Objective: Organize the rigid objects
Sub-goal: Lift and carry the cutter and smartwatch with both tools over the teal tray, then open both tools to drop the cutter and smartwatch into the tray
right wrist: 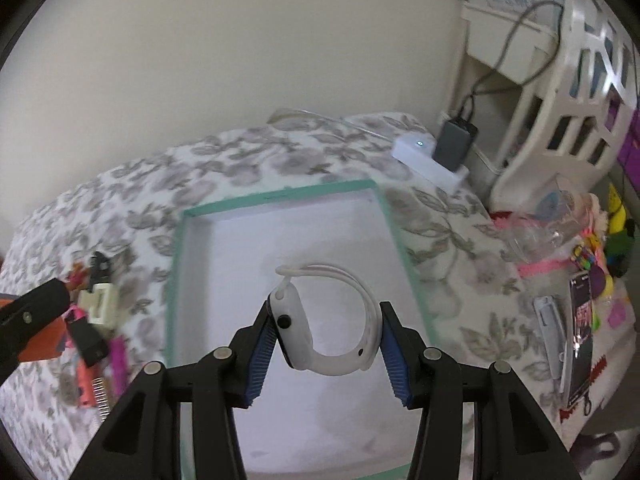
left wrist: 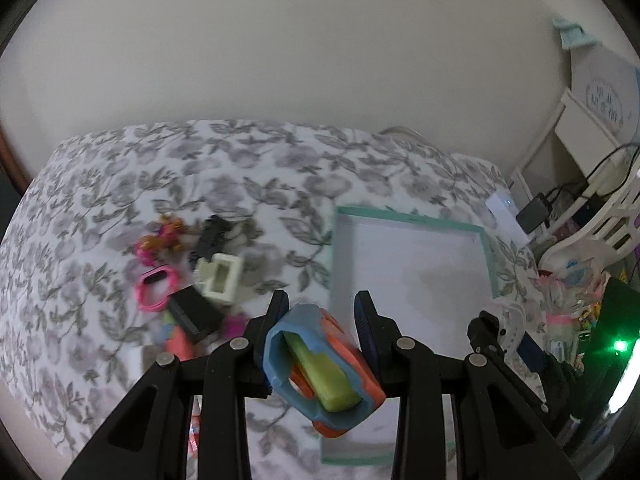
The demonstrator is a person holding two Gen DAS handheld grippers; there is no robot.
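Left claw (left wrist: 322, 316) clamps a blue-orange case (left wrist: 320, 364); only the right view shows its claw (right wrist: 326, 320) gripping a white watch (right wrist: 320, 320).

Two grippers are in view: the left gripper (left wrist: 322, 332) and the right gripper (right wrist: 325, 344); each carries one thing, one blue-and-orange case (left wrist: 320, 364) and one white smartwatch (right wrist: 320, 320); one teal-rimmed tray (right wrist: 280, 196) lies on one floral bedspread (left wrist: 120, 184). The loose pile holds one cream block (left wrist: 220, 278), two black pieces (left wrist: 194, 314) (left wrist: 210, 236), one pink ring (left wrist: 154, 288) and one orange-and-pink toy (left wrist: 160, 236); anything further there is too blurred to count.
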